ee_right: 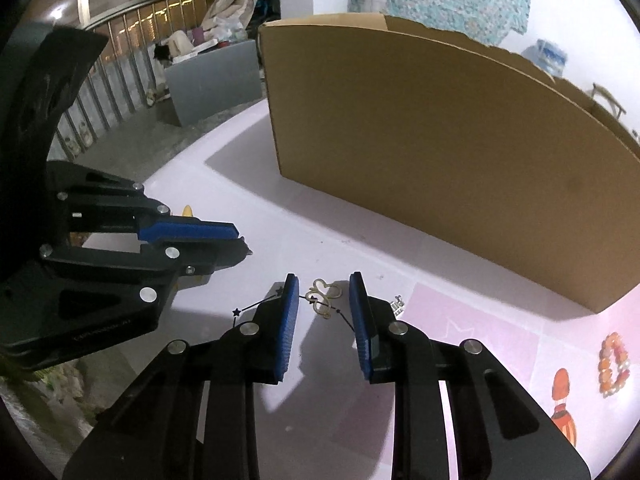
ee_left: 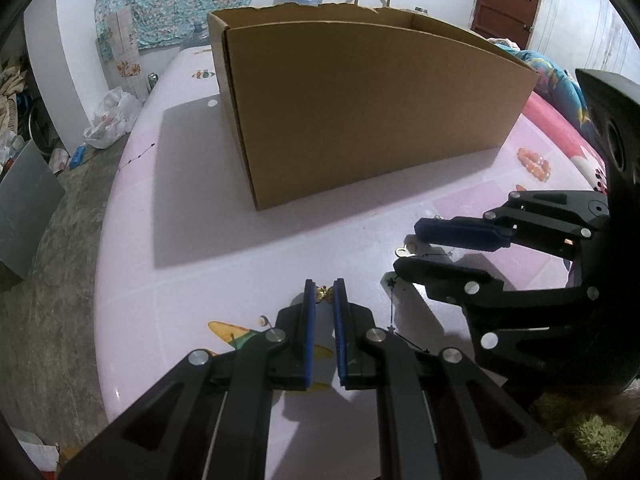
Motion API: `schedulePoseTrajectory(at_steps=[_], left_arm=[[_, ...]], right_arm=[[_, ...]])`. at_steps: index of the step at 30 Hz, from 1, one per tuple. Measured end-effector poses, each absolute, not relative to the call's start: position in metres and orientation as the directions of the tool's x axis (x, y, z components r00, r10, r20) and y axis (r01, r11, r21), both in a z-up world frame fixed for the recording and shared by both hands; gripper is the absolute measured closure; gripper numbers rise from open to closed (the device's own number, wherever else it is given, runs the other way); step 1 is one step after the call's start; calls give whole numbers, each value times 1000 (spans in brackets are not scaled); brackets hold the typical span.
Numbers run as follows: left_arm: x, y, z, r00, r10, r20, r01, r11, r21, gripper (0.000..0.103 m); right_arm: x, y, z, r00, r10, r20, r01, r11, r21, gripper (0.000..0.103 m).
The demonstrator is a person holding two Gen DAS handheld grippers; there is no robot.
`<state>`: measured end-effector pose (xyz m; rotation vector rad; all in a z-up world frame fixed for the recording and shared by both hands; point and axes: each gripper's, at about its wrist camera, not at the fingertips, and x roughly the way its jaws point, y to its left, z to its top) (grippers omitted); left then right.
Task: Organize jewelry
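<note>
In the left wrist view my left gripper is shut on a small gold butterfly charm just above the pink tablecloth. Seen from the right wrist, the left gripper reaches in from the left with its jaws together. My right gripper rests low on the cloth, its blue pads standing either side of a gold wire butterfly piece with a gap on both sides. A thin black chain with star links runs under that piece. The right gripper also shows at the right, by a gold loop.
A tall open cardboard box stands just behind both grippers. An orange bead bracelet lies to the right. A small silver piece and a pearl stud lie nearby. The table edge drops to the floor on the left.
</note>
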<state>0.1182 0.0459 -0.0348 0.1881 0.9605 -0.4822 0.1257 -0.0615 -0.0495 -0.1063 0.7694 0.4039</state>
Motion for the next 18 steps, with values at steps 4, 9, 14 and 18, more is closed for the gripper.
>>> schedulePoseTrajectory(at_steps=[4, 9, 14, 18], left_arm=[[118, 46, -35, 479, -311, -821, 472, 880, -57, 95], [118, 46, -35, 482, -312, -819, 473, 879, -57, 95], [118, 47, -36, 485, -318, -815, 475, 878, -60, 95], [118, 48, -35, 485, -319, -815, 475, 878, -61, 95]], right_arm=[[124, -61, -51, 649, 310, -695, -387, 921, 49, 83], [124, -60, -50, 650, 312, -693, -391, 919, 47, 90], [124, -62, -49, 649, 326, -688, -392, 918, 65, 96], [123, -68, -49, 646, 335, -686, -389, 918, 82, 100]])
